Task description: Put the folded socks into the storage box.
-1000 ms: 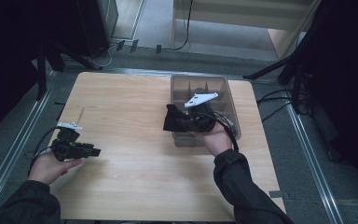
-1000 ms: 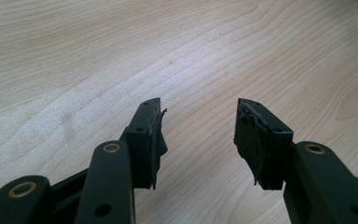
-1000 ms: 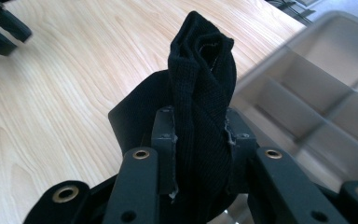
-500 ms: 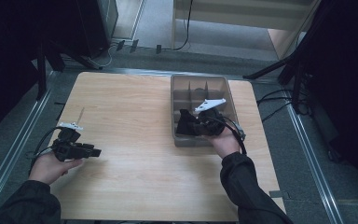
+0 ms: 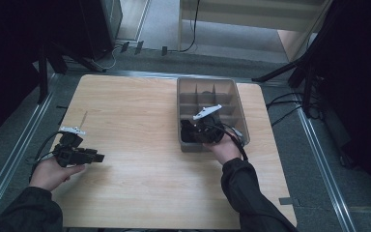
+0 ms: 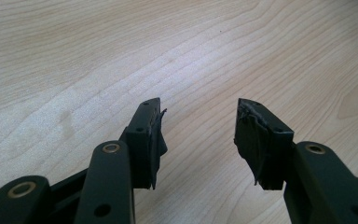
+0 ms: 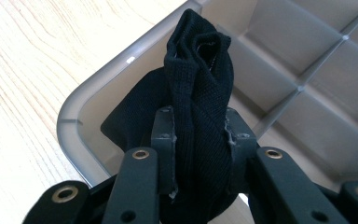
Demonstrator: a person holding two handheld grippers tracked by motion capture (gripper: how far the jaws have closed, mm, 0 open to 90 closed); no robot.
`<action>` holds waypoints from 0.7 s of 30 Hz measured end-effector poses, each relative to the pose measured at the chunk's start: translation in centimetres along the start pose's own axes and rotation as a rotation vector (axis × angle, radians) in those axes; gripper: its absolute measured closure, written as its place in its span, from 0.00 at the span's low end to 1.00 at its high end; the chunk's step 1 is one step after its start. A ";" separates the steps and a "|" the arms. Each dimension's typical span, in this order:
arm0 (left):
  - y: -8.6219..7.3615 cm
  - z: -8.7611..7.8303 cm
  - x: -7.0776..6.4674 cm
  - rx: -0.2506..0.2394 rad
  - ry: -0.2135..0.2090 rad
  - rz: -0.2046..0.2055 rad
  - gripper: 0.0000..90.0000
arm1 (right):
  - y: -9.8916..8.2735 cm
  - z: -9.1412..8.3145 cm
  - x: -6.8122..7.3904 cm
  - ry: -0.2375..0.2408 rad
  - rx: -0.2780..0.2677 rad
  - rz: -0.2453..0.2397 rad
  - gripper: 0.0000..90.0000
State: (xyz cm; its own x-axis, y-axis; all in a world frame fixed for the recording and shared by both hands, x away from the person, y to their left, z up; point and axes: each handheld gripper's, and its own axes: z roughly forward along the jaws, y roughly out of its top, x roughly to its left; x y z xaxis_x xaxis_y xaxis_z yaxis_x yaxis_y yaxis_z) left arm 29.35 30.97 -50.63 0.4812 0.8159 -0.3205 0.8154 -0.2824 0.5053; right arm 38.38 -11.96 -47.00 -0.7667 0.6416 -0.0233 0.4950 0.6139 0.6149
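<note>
Right tongs (image 7: 199,140): clamped on a bunched black knit sock (image 7: 200,74), held over the near corner compartment of the grey divided bin (image 5: 238,99). Left tongs (image 6: 199,140): parted, empty, above bare desk (image 5: 135,111).

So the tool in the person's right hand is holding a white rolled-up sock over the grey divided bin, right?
Not quite: the sock is black, not white. The right gripper view shows the right tool clamped on dark knitted fabric over a near corner of the grey divided bin. The rest holds.
</note>
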 end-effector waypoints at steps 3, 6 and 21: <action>0.0 0.0 0.0 -0.003 -0.001 0.000 0.56 | 0.0 0.3 0.0 -0.002 0.016 0.007 0.79; 0.0 0.0 0.0 -0.006 0.000 -0.004 0.56 | -0.1 0.5 0.0 -0.007 0.023 -0.004 0.78; 0.0 0.0 0.0 -0.009 0.000 -0.007 0.56 | 0.0 0.9 0.2 -0.022 0.066 0.005 0.78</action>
State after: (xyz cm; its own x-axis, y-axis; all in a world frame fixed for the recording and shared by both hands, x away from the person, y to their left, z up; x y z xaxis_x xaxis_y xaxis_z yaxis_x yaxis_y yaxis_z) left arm 29.30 30.98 -50.60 0.4755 0.8180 -0.3236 0.8159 -0.2724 0.5100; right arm 38.64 -11.42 -47.71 -0.7552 0.6544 -0.0377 0.5256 0.6390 0.5617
